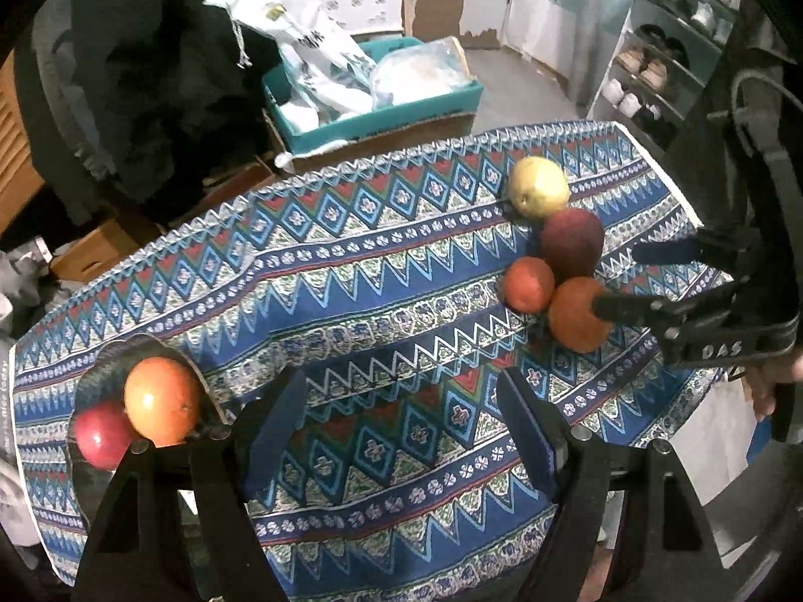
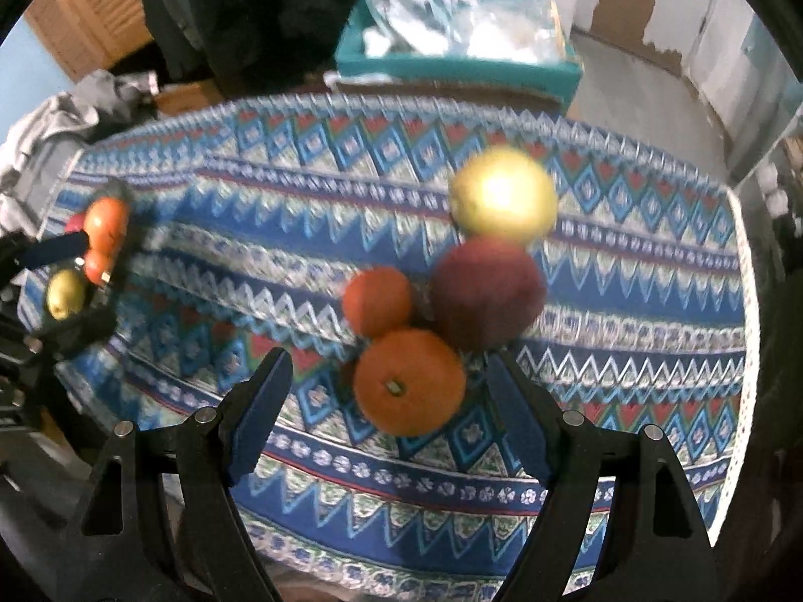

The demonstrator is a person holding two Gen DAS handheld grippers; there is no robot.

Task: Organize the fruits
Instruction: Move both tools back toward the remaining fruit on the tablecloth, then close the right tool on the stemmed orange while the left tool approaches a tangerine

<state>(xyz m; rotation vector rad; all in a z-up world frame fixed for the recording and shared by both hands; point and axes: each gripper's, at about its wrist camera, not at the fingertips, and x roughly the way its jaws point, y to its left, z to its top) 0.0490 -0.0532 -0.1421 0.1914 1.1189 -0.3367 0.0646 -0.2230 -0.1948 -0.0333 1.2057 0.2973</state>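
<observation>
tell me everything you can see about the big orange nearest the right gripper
The big orange is round, deep orange, with a dull pebbly-looking skin and a small greenish stem scar facing up toward the camera. It rests on the patterned tablecloth at the near end of a four-fruit cluster, against the smaller orange and seemingly the dark red apple. The right gripper is open around it; its blue fingers do not press on it.

Only clear text: "DAS" in light letters on the black body of the right tongs (image 1: 615,278), seen from the left wrist view. White bag (image 1: 306,50) behind the bench has a small yellow logo and dark print, too small to read. Nothing legible in the blurred right wrist view.
</observation>
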